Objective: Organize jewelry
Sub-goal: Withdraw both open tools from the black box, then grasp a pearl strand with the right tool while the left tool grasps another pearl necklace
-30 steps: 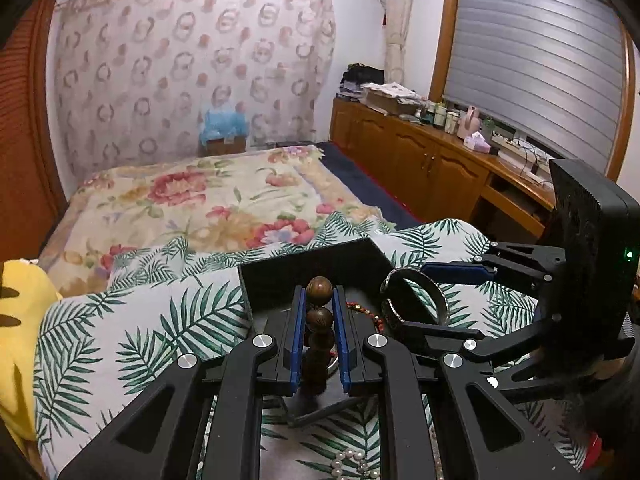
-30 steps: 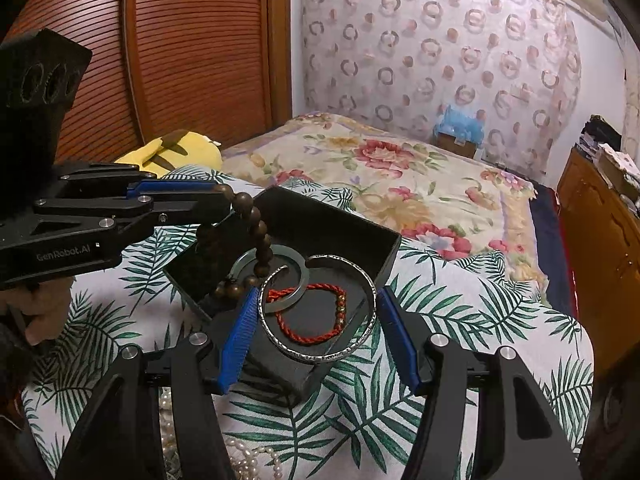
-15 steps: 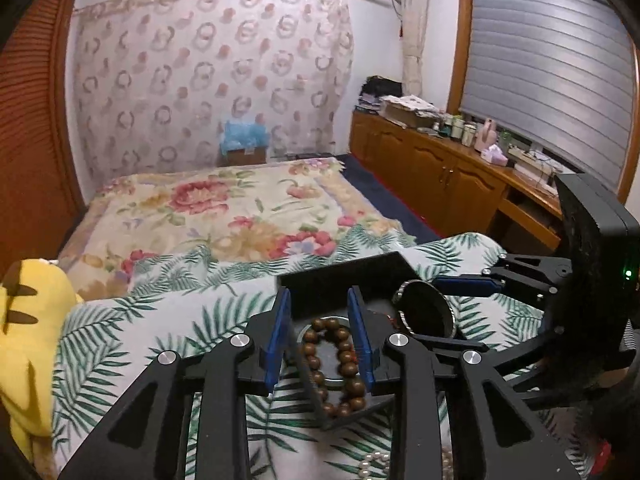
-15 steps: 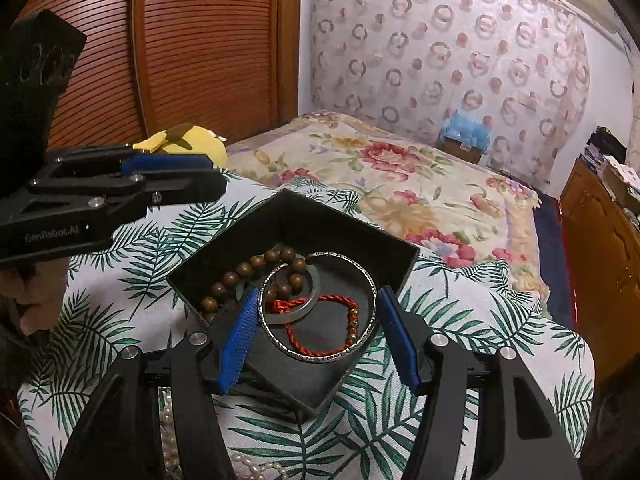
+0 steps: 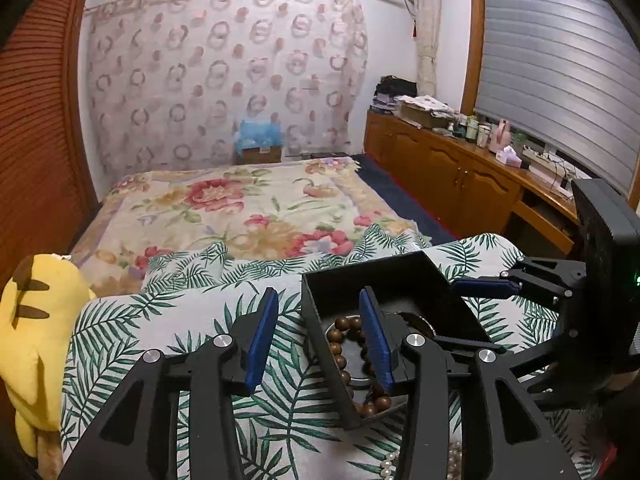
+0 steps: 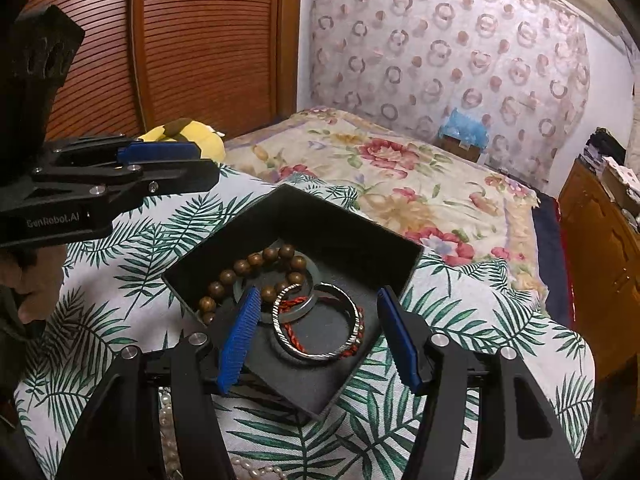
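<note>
A black open box (image 6: pixel 340 236) sits on the fern-print cloth. In it lie a wooden bead bracelet (image 6: pixel 240 267), a grey ring (image 6: pixel 310 280), a red cord bracelet (image 6: pixel 295 340) and a silver bangle (image 6: pixel 320 356). The bangle leans on the ring. My right gripper (image 6: pixel 318 296) hovers over the box with its jaws wide, and a gap shows on each side of the bangle. My left gripper (image 5: pixel 319 308) straddles the box's left wall (image 5: pixel 328 344); its jaws are opening with nothing held between them. The beads (image 5: pixel 340 324) lie under its right finger. It also shows from the side, the left gripper (image 6: pixel 204 164).
A pearl necklace (image 6: pixel 256 470) lies on the cloth at the near edge, under my grippers. A yellow plush toy (image 5: pixel 36 320) sits at the left edge of the cloth. Beyond is a flowered bedspread (image 5: pixel 240 216), and wooden cabinets (image 5: pixel 460 176) run along the right.
My left gripper opened, let the wooden beads drop into the box and shifted left. The silver bangle, earlier spanning the right gripper's pads, now lies lower in the box.
</note>
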### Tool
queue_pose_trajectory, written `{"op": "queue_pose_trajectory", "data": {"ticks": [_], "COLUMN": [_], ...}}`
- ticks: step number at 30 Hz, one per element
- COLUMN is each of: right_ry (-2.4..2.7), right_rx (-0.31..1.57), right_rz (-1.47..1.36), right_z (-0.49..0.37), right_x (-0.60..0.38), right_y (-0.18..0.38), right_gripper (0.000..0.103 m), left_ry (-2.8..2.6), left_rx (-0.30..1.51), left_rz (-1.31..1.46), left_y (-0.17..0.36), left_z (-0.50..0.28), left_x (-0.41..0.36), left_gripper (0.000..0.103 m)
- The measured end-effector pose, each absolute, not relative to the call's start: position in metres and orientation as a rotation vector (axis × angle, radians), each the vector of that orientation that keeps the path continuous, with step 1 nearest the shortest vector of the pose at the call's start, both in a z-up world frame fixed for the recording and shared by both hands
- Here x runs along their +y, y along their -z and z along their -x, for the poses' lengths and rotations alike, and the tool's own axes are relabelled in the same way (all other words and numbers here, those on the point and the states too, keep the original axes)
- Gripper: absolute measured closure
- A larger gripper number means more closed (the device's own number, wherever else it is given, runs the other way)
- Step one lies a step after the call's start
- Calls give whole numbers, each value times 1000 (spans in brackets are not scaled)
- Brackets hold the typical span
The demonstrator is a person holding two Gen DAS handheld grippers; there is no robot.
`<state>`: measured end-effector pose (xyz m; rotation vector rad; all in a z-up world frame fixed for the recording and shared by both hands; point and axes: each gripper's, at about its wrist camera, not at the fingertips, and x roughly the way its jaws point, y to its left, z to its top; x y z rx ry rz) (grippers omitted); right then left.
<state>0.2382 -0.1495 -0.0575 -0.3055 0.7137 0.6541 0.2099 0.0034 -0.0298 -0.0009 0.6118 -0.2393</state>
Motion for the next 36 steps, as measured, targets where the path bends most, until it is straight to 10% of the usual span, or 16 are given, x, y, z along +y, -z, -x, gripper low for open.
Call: {"op": "queue_pose_trajectory", "data": {"ticks": [13,36], "right_ry": [-594,-646], "right_rx": [701,910], "right_rz": [267,297], "right_z": [-201,-151], "right_x": [-190,-212], "right_y": [48,110], "right_gripper": [41,87], "left_ry": [257,360], "left_rx": [587,805], "left_rz": [-27,-45], "left_y": [19,75], "left_z": [-196,-138], "left_x": [-7,-18], "left_gripper": [63,63]}}
